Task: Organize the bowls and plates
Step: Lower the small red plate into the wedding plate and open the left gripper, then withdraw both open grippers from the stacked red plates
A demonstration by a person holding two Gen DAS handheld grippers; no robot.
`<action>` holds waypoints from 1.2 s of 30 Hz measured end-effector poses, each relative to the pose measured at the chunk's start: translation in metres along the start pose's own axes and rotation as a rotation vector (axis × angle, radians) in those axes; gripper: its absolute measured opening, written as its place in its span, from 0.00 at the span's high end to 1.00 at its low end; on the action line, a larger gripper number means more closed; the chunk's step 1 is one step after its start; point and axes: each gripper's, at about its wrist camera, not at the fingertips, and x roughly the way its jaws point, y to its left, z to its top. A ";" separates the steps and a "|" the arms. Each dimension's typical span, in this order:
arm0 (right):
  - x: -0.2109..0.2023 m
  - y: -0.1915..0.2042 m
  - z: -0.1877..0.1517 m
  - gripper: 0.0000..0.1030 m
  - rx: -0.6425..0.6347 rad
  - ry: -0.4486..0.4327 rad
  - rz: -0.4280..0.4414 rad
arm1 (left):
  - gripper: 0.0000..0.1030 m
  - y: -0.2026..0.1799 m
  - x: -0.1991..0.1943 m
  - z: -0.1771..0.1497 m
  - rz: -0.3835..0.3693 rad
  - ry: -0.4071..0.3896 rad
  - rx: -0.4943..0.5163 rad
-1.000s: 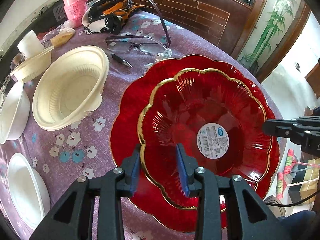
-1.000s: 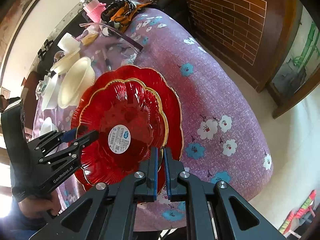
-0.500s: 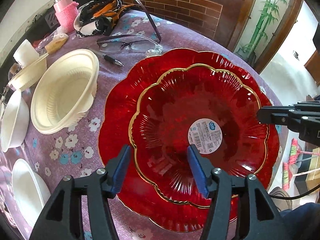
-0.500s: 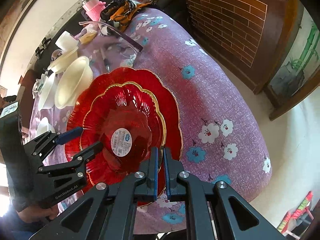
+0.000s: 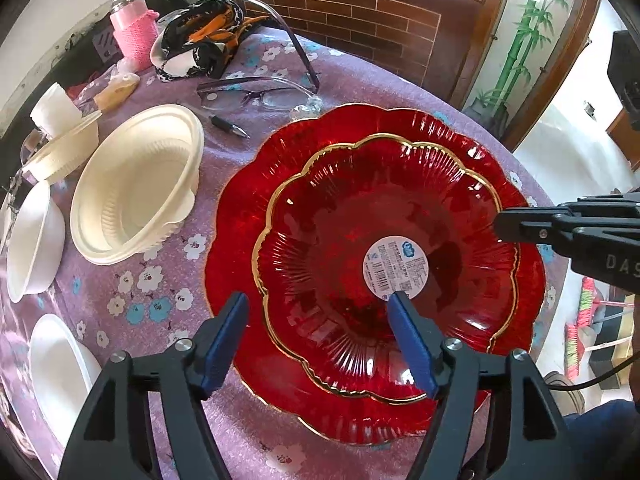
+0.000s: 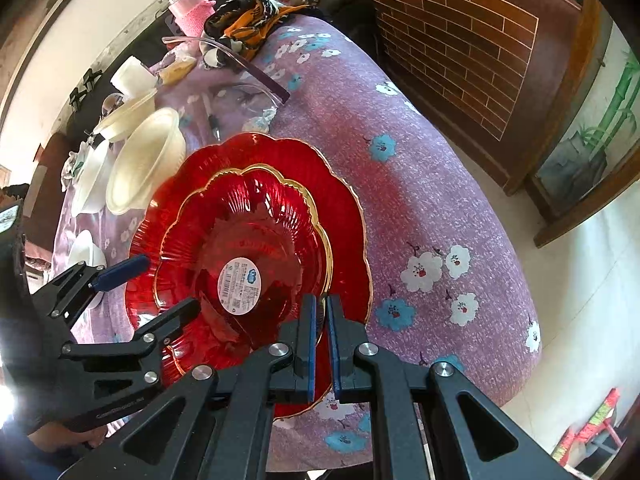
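The smaller red plate (image 5: 384, 216) sits nested in the larger red plate (image 5: 240, 216) on the bench (image 6: 420, 200). The left claw (image 5: 320, 320) is opening, its jaws astride the smaller plate's near rim without pressing it — the right claw (image 6: 322, 344) is clenched on that plate's rim.

Home dining room. Round table (image 5: 360, 80) under a purple floral cloth, red plates (image 5: 360, 208), disposable bowls (image 5: 136, 188), glasses (image 5: 256, 94), pen (image 5: 230, 127), pink flask (image 5: 134, 30), scarf (image 5: 204, 44). Brick-pattern wood panel (image 5: 360, 12) and bamboo painting (image 5: 532, 28) behind.
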 end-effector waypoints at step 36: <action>-0.055 0.063 -0.007 0.93 -0.044 -0.244 0.249 | 0.29 0.062 -0.066 -0.043 -0.004 -0.123 -0.175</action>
